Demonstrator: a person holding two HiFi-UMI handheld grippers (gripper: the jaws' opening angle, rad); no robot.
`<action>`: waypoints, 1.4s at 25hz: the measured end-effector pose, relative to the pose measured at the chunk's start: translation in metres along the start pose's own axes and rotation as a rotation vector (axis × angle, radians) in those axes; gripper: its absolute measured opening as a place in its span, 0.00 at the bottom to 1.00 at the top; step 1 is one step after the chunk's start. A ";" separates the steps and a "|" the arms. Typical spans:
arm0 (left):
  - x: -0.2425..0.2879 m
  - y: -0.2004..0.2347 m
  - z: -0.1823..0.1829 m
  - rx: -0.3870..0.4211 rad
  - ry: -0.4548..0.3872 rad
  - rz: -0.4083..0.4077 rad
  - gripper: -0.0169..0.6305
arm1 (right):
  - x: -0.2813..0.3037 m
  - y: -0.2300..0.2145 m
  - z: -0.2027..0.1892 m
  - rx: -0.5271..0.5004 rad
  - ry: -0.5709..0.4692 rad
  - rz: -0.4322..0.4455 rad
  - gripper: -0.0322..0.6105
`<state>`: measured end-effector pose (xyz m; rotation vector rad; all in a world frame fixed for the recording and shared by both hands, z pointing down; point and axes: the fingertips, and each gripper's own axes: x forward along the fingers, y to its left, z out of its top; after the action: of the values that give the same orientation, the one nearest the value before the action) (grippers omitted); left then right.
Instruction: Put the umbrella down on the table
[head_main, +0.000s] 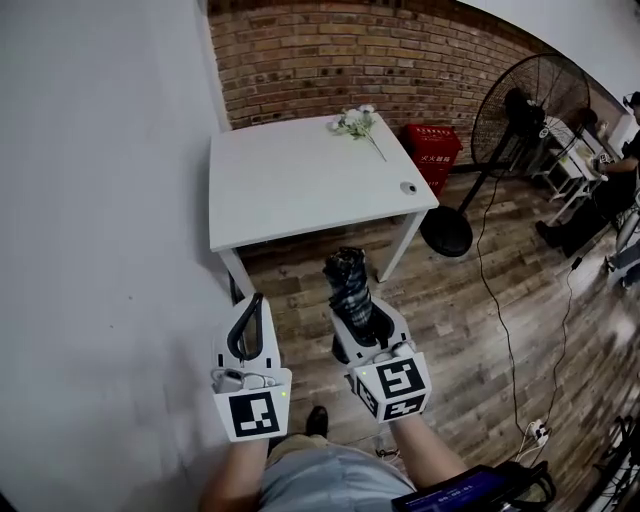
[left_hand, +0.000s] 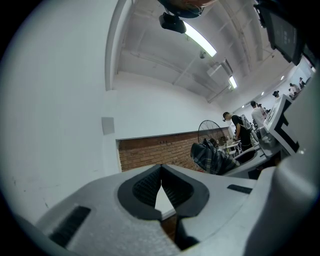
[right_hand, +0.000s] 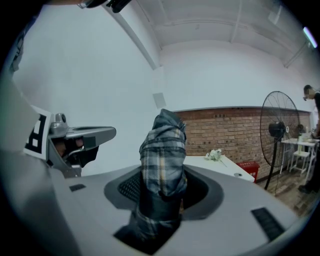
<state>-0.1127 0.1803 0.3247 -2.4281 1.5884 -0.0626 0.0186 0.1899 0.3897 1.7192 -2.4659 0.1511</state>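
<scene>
My right gripper (right_hand: 162, 189) has its jaws pinching the folded plaid umbrella (right_hand: 162, 150) low on its body. The bundle stands up between the dark pads, and its top rises well above them. My left gripper (left_hand: 161, 172) has its jaws pressed together at the tips with nothing between them. Only its own view settles that; through the slit under the tips I see a sliver of white tabletop.

From the head view the right gripper (head_main: 362, 325) and left gripper (head_main: 255, 305) sit side by side, apart, both pointing at the tabletop (head_main: 300, 190). The umbrella (head_main: 349, 285) is in the air over the wood floor (head_main: 470, 330), just short of the near edge and not touching it. The left gripper view catches the umbrella (left_hand: 210, 155) off to its right.

The tabletop is mostly bare. A flower sprig (head_main: 355, 122) lies at the far edge, and a small round thing (head_main: 408, 187) sits by the right corner, perhaps a cable hole; it is too small to tell. The right gripper view shows the sprig (right_hand: 215, 155) beyond the umbrella.

A white wall (head_main: 100, 250) runs close along the left, and brick (head_main: 400, 50) backs the far side. To the right stand a red crate (head_main: 432, 150) and a fan (head_main: 530, 105), with a cable (head_main: 495, 300) across the floor.
</scene>
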 end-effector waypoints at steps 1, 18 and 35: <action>0.008 0.004 0.001 0.000 -0.004 -0.002 0.04 | 0.008 -0.003 0.005 -0.003 -0.006 -0.003 0.36; 0.092 0.015 -0.006 0.023 -0.034 -0.055 0.04 | 0.067 -0.056 0.032 -0.004 -0.057 -0.064 0.36; 0.245 0.022 -0.064 0.025 0.079 -0.064 0.04 | 0.197 -0.164 0.031 0.028 -0.017 -0.071 0.36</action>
<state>-0.0430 -0.0613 0.3592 -2.4860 1.5314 -0.1907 0.1036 -0.0535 0.3930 1.8239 -2.4217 0.1647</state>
